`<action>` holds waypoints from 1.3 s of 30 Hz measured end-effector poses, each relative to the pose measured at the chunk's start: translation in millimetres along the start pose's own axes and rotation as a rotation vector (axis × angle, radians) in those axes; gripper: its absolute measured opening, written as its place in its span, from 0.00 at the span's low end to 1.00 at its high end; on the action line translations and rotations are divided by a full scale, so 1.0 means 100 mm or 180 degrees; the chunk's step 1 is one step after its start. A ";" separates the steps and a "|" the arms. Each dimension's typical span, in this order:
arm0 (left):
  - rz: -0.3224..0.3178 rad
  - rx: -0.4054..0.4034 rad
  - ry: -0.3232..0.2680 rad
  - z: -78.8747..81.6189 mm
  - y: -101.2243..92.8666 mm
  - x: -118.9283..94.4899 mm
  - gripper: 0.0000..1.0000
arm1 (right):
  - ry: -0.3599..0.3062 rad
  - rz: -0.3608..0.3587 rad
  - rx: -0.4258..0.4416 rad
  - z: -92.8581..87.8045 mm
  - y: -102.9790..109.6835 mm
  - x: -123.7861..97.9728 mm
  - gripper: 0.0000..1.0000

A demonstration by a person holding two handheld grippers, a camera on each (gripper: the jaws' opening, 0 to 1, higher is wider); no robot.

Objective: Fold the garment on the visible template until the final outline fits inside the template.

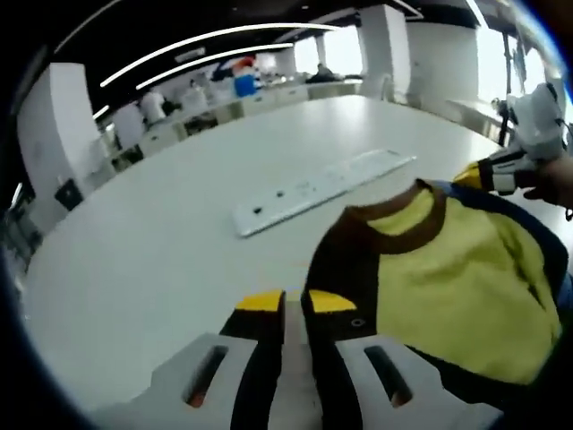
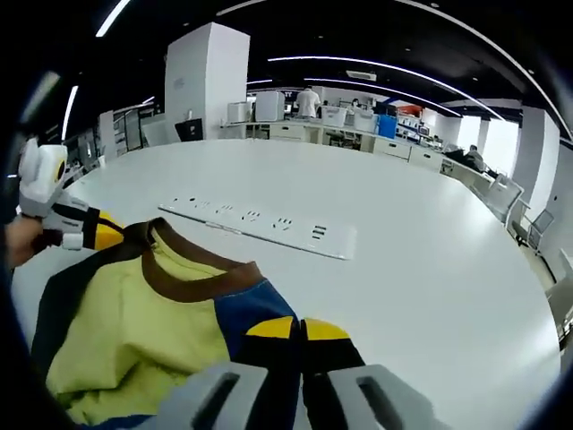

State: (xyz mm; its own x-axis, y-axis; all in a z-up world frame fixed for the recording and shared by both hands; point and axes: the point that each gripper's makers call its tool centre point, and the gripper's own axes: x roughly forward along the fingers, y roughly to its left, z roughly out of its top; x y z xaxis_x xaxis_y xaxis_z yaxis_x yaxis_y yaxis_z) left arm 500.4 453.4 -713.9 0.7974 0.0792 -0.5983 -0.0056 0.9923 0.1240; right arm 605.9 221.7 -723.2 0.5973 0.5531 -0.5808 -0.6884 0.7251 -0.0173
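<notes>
The yellow garment (image 1: 457,278) with brown collar and dark shoulders lies on the white bench (image 1: 161,260), near a long white strip (image 1: 322,188) set farther out. The left hand-held gripper (image 1: 295,303) is clenched on the garment's dark shoulder edge; the right hand-held gripper (image 2: 297,330) is clenched on its blue shoulder.

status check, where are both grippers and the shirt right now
Left hand-held gripper shut on garment shoulder. Right hand-held gripper shut on other shoulder. White power strip lies just beyond the collar.
</notes>
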 end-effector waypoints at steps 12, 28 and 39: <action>-0.0029 -0.0169 -0.0142 0.07 0.10 -0.42 0.40 | -0.0198 0.0313 0.0358 0.20 0.11 -0.36 0.42; -0.0327 -0.0176 -0.0261 -0.06 -0.22 -1.08 0.54 | -0.0037 0.0571 0.0304 0.02 0.36 -1.00 0.58; -0.0384 -0.0170 -0.0170 -0.36 -0.26 -1.29 0.49 | 0.0144 0.0582 0.0219 -0.30 0.38 -1.37 0.54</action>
State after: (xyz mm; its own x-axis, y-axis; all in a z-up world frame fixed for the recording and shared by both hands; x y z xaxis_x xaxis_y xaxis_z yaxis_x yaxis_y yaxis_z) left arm 375.8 420.9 -668.2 0.8251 -0.0448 -0.5632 0.0615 0.9981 0.0106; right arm 485.4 161.5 -668.8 0.4446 0.6603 -0.6052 -0.7530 0.6414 0.1467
